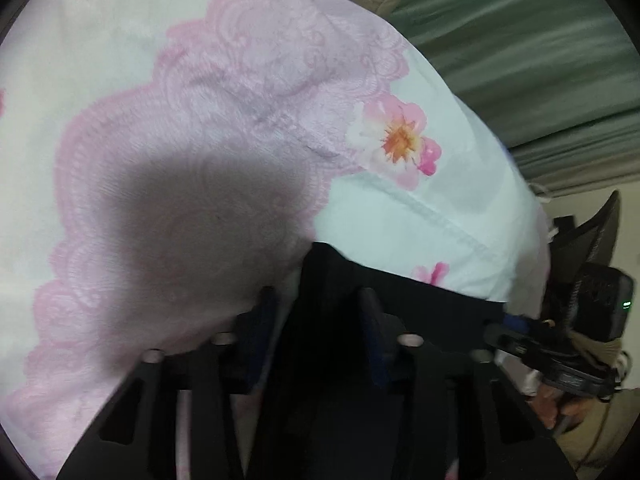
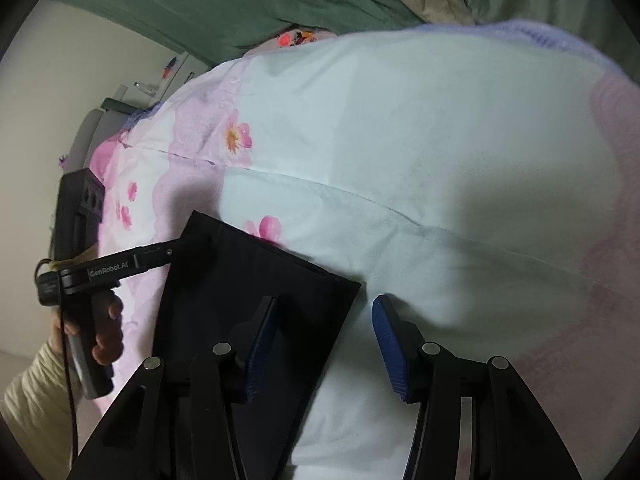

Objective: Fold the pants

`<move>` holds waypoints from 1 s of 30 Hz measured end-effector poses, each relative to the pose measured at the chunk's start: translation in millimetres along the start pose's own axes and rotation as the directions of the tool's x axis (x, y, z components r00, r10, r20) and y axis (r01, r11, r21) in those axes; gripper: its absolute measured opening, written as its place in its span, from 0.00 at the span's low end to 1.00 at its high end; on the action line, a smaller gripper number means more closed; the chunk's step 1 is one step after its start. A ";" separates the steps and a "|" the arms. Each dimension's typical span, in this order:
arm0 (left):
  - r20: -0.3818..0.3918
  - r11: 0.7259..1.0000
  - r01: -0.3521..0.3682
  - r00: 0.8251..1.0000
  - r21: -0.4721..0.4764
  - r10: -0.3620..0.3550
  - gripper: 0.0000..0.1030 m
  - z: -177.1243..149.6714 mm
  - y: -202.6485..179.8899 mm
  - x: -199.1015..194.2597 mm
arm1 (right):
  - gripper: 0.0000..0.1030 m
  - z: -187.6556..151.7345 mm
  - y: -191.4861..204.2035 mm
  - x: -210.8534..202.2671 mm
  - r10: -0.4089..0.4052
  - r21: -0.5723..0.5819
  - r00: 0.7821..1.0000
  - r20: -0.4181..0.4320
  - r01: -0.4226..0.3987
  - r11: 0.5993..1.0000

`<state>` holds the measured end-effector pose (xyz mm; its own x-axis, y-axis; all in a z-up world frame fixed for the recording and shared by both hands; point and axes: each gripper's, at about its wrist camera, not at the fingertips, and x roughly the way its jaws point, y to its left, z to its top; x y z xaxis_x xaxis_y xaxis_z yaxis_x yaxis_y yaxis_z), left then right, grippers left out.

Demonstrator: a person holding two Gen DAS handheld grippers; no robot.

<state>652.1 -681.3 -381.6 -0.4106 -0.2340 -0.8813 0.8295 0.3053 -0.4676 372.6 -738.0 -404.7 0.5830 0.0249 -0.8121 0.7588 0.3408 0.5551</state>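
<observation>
The black pants (image 2: 240, 280) lie folded into a flat rectangle on a pink and white flowered bed cover (image 2: 440, 140). My right gripper (image 2: 324, 312) stands open over the pants' right edge, its left finger above the black cloth and its right finger above the cover. My left gripper (image 2: 172, 251) points at the pants' far left corner, held by a hand (image 2: 108, 340). In the left wrist view the left gripper (image 1: 318, 304) has its jaws apart, with the black pants (image 1: 400, 292) lying under and between them. The right gripper (image 1: 516, 322) shows at that view's right edge.
The bed cover (image 1: 160, 80) has a pink lace pattern and fills most of the left wrist view. Green curtains (image 1: 520, 40) hang behind the bed. A pale wall and a grey chair (image 2: 86, 136) stand beyond the bed's left side.
</observation>
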 end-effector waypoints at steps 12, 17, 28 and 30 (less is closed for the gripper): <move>0.094 0.969 0.033 0.994 0.245 -0.058 0.14 22.8 -84.2 -61.0 | 0.12 12.5 18.9 -65.5 -0.004 -0.087 0.992 0.129 0.016 0.996; 0.007 0.948 -0.070 0.997 0.312 0.072 0.14 32.4 -104.4 -30.2 | 0.12 18.2 8.8 -68.0 -0.041 -0.118 0.993 0.108 0.054 0.992; 0.151 0.930 -0.107 0.987 0.350 0.056 0.14 -3.8 -127.0 -105.4 | 0.12 -9.3 43.5 -119.4 -0.046 -0.296 0.984 0.171 0.096 0.950; 0.192 0.928 -0.126 0.979 0.350 0.061 0.14 -15.9 -133.8 -124.9 | 0.12 -16.8 57.2 -134.7 -0.037 -0.346 0.982 0.187 0.101 0.933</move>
<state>586.4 -678.3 -210.1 -0.2789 -0.3881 -0.8784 0.9543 -0.0097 -0.2987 332.6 -706.0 -266.5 0.5989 -0.1639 -0.7839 0.6661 0.6453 0.3740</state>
